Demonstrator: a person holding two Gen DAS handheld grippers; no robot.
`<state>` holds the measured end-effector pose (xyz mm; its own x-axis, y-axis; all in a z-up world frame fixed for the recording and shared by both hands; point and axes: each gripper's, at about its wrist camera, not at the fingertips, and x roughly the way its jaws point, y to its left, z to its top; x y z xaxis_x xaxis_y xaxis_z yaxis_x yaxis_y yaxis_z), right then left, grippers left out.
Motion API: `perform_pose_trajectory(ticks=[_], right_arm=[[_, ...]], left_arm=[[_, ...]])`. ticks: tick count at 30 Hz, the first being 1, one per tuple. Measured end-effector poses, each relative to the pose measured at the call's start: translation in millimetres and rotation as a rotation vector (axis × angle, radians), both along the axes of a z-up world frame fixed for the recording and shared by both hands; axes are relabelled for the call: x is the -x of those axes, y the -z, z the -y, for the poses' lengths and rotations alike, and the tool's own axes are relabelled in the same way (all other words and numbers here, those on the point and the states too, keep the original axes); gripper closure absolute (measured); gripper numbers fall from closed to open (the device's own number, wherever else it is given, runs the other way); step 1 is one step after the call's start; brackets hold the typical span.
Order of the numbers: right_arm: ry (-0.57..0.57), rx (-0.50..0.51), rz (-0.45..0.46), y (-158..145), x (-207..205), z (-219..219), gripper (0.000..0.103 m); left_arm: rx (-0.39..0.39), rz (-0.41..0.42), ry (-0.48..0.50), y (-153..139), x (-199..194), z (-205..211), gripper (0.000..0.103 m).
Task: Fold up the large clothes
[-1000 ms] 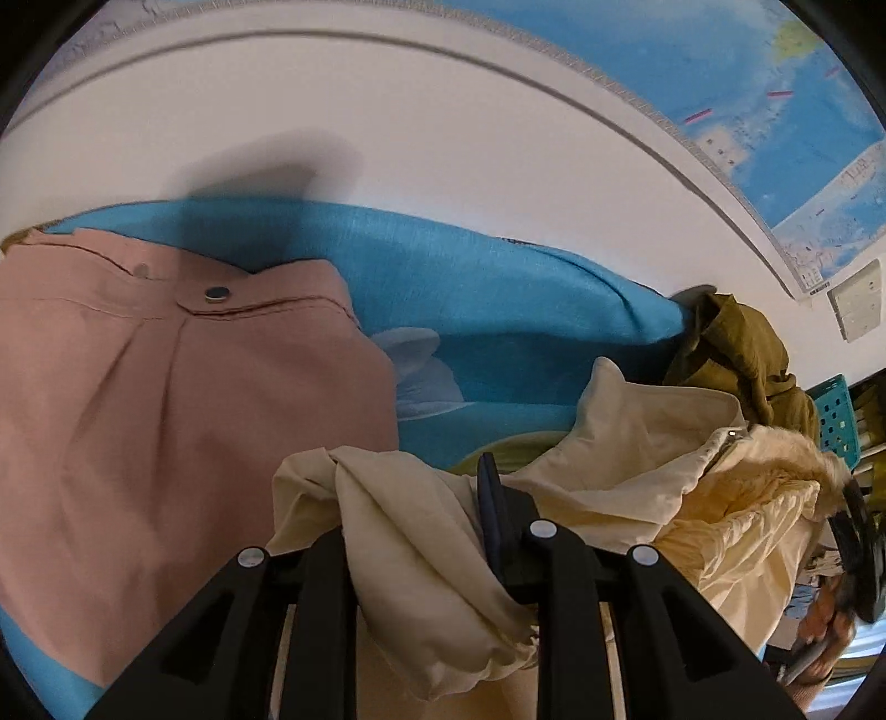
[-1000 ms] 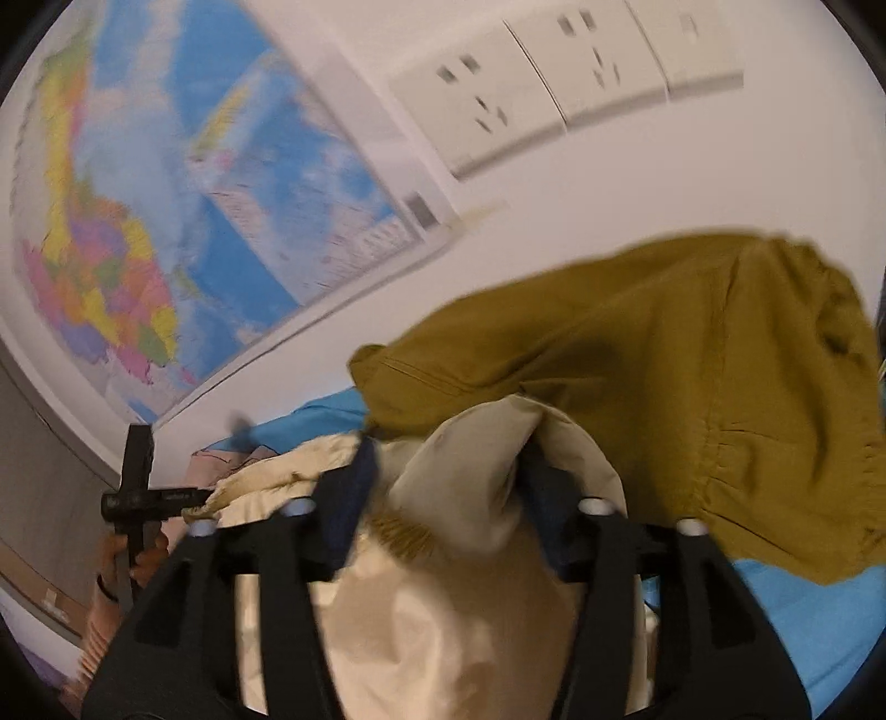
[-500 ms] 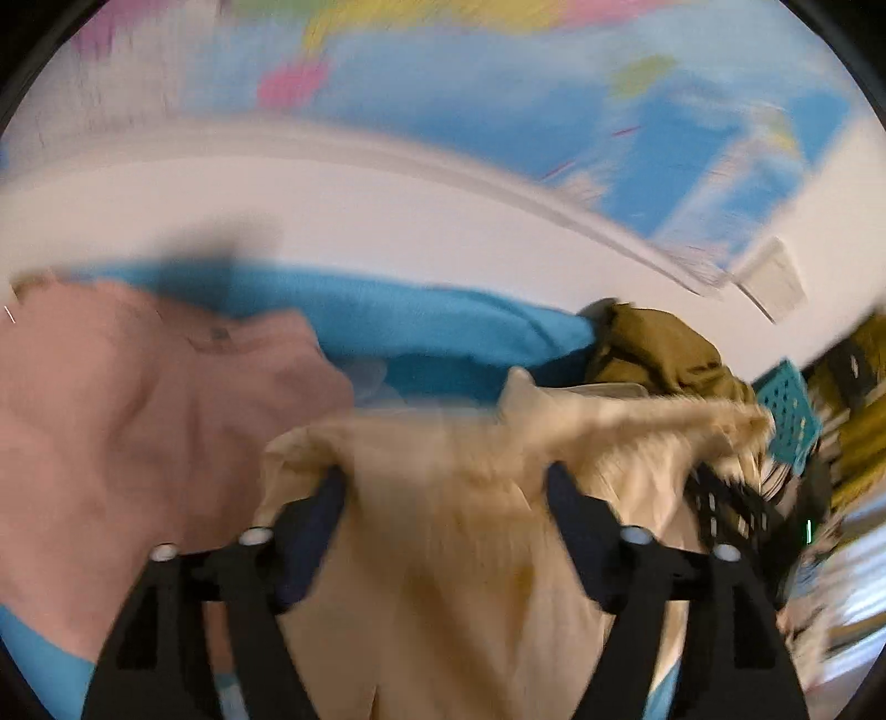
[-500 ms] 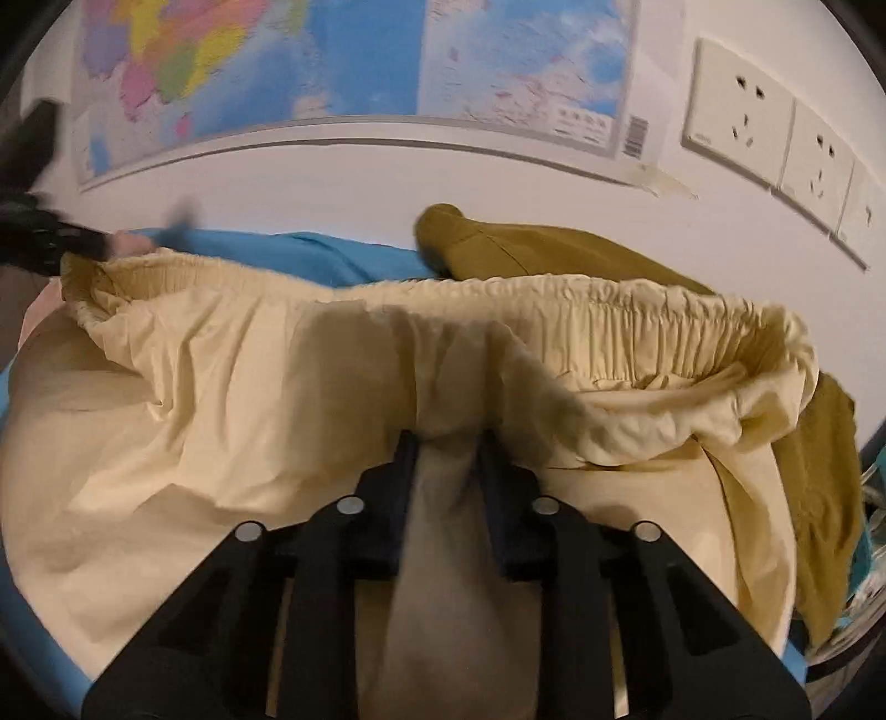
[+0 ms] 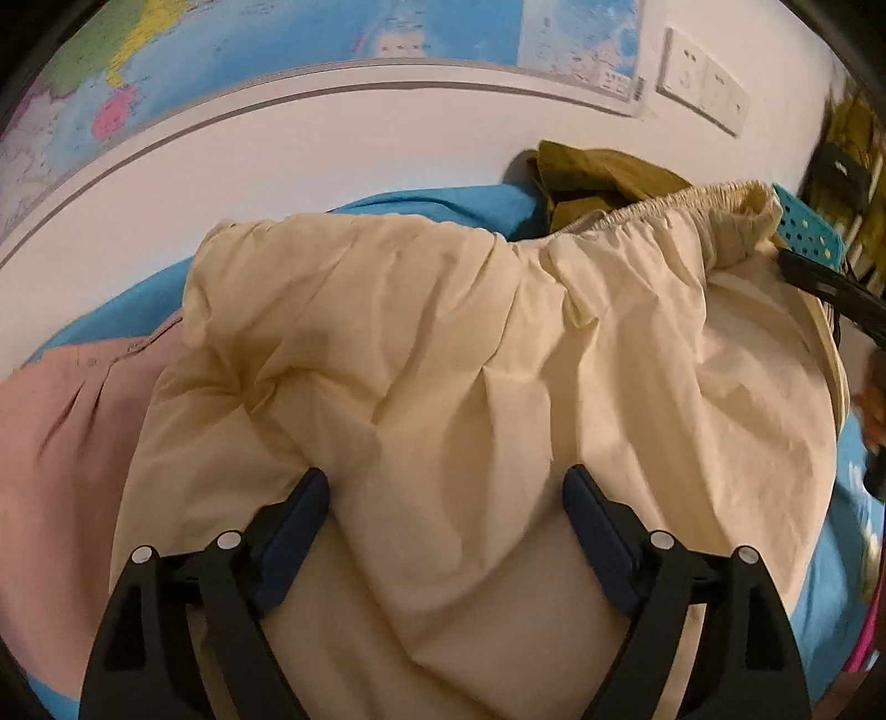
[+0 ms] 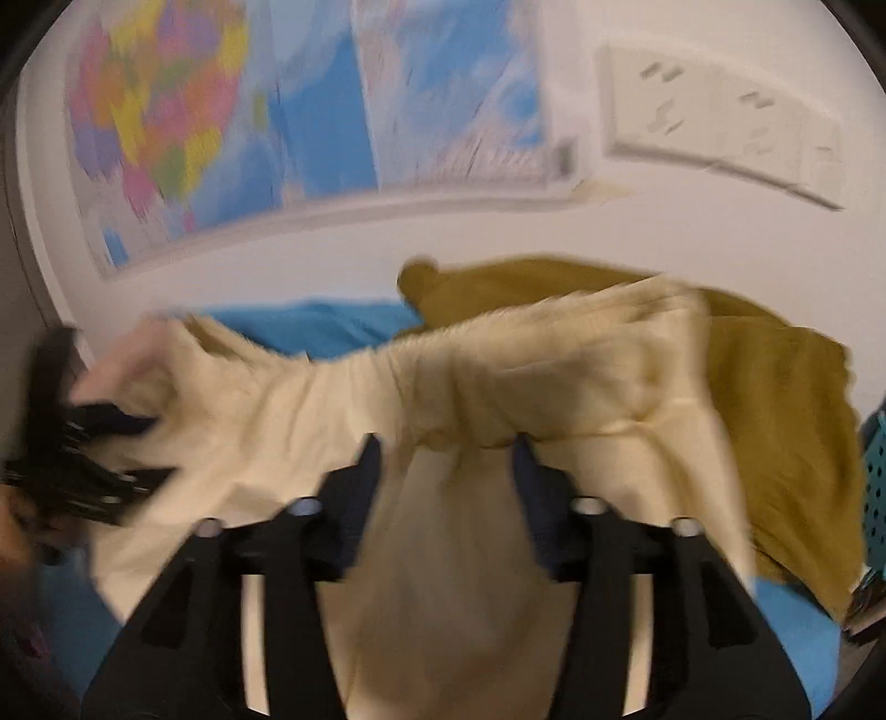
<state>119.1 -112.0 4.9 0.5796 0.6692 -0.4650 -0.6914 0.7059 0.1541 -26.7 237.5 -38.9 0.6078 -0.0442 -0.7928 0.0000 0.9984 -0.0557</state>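
A cream garment [image 5: 498,387] with an elastic waistband [image 5: 692,205] lies spread over the blue sheet [image 5: 432,202]. My left gripper [image 5: 446,493] is open, its fingers wide apart with cream cloth lying between them. In the blurred right wrist view the same cream garment [image 6: 443,387] lies between the fingers of my right gripper [image 6: 446,451], which stands open. The left gripper also shows at the left edge of that view [image 6: 83,459].
A pink garment [image 5: 66,432] lies at the left on the blue sheet. An olive garment [image 5: 598,171] [image 6: 775,399] is bunched against the white wall. A teal perforated basket [image 5: 814,232] stands at the right. A map [image 5: 332,39] and sockets [image 5: 703,88] hang on the wall.
Both grippers were shut on the cream garment a second ago; both have opened. The garment went from bunched to spread wide, now covering part of the pink garment.
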Motion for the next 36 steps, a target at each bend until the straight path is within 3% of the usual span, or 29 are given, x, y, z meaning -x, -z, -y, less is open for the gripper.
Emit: perform_pose_trajectory(ticks=[3,6,7,12,14,16,18,19,20,21,22,23,25,28,30,32,34,36], right_arm=[[0.019,-0.081,-0.024,-1.2,14.1,49.0,0.027],[0.042,-0.098,-0.085,16.2,20.4,87.9,0.018],[0.057,-0.085,-0.102,23.4,20.2,95.5,0.016],[0.051,-0.091,-0.23,69.6,14.3,119.1,0.015],[0.053,-0.06,-0.267,88.6,7.0,112.4,0.015],[0.035,-0.107,-0.325,98.7,-0.2,112.9,0.016],[0.003,-0.148,-0.359,101.0,-4.7,111.5,0.034],[-0.009,-0.156,-0.355,98.6,-4.2,110.3,0.05],[-0.022,-0.157,-0.348,95.6,-2.1,109.3,0.074],[-0.044,-0.168,-0.338,87.8,2.6,111.9,0.084],[-0.057,-0.191,-0.339,80.5,5.9,117.4,0.087],[-0.069,-0.227,-0.334,69.7,11.9,127.1,0.089],[-0.094,-0.275,-0.308,49.2,25.7,144.0,0.091],[-0.104,-0.328,-0.235,15.0,53.6,175.4,0.092],[-0.089,-0.343,-0.222,10.1,66.1,197.4,0.092],[-0.044,-0.312,-0.259,26.6,67.2,209.2,0.092],[0.021,-0.237,-0.358,64.6,57.2,211.1,0.091],[0.088,-0.179,-0.418,93.8,48.0,210.9,0.088]], left_arm=[[0.046,0.11,-0.023,-20.8,29.7,-12.1,0.024],[0.053,0.218,-0.081,-40.0,70.4,-30.9,0.007],[0.055,0.242,-0.126,-43.0,85.5,-41.6,0.007],[0.089,0.158,-0.251,-16.4,111.5,-73.1,0.007],[0.168,0.122,-0.228,-1.9,110.1,-74.6,0.007],[0.224,0.123,-0.189,4.2,112.1,-74.8,0.007],[0.289,0.109,-0.151,11.7,101.4,-65.1,0.012],[0.308,0.091,-0.139,16.5,94.8,-58.7,0.023],[0.306,0.087,-0.136,18.3,90.9,-52.6,0.038],[0.301,0.091,-0.124,15.2,91.6,-47.3,0.048],[0.293,0.101,-0.122,11.2,95.4,-45.2,0.068],[0.301,0.105,-0.119,4.2,100.3,-45.2,0.08],[0.406,0.104,-0.115,-9.3,114.0,-52.7,0.087],[0.458,0.104,-0.106,-23.1,141.0,-55.1,0.091],[0.524,0.073,-0.094,-17.5,157.6,-51.9,0.091],[0.545,0.041,-0.089,-1.1,168.2,-45.4,0.091],[0.561,-0.006,-0.123,20.7,170.3,-46.2,0.088],[0.582,-0.029,-0.141,31.8,165.8,-45.7,0.073]])
